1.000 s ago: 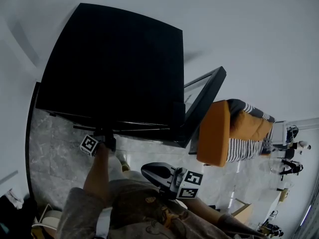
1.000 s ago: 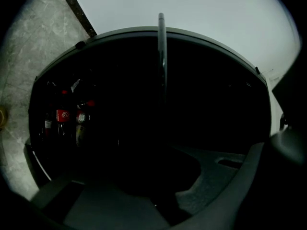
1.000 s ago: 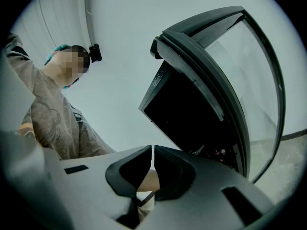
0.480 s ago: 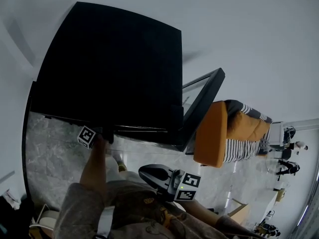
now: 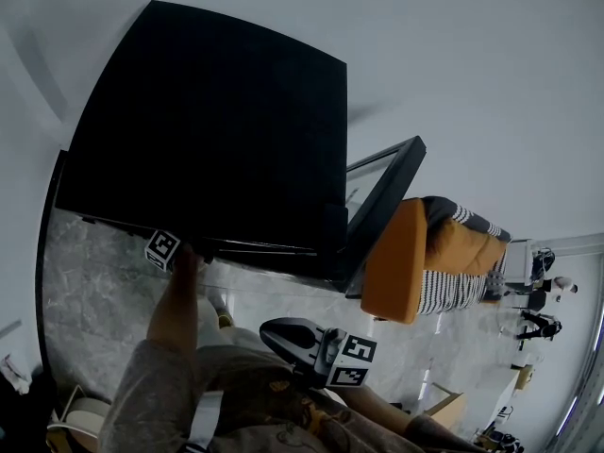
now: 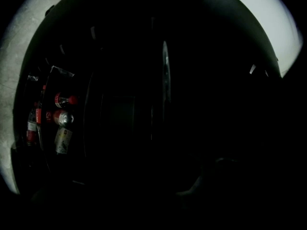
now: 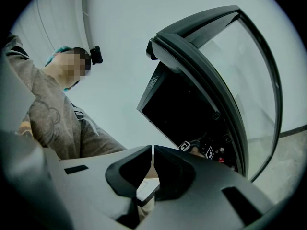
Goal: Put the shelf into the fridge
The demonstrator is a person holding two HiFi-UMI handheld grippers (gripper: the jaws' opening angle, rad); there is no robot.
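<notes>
The black fridge (image 5: 217, 121) fills the upper left of the head view, its glass door (image 5: 382, 196) swung open to the right. My left arm reaches under the fridge's top edge. Only the left gripper's marker cube (image 5: 162, 249) shows, and its jaws are hidden inside. The left gripper view is almost black: several bottles and cans (image 6: 60, 114) at the left and a thin pale upright edge (image 6: 164, 75) that I cannot identify as the shelf. My right gripper (image 7: 152, 152) is held low by my body, jaws pressed together on nothing, also seen as right gripper (image 5: 274, 330).
An orange seat (image 5: 396, 262) with a striped cushion (image 5: 453, 286) stands right beside the open door. The marble floor (image 5: 94, 281) spreads below the fridge. People (image 5: 543, 324) stand far off at the right. A white wall lies behind.
My left gripper has moved up and deeper into the fridge, so less of it shows. The right gripper has drifted slightly left, still shut.
</notes>
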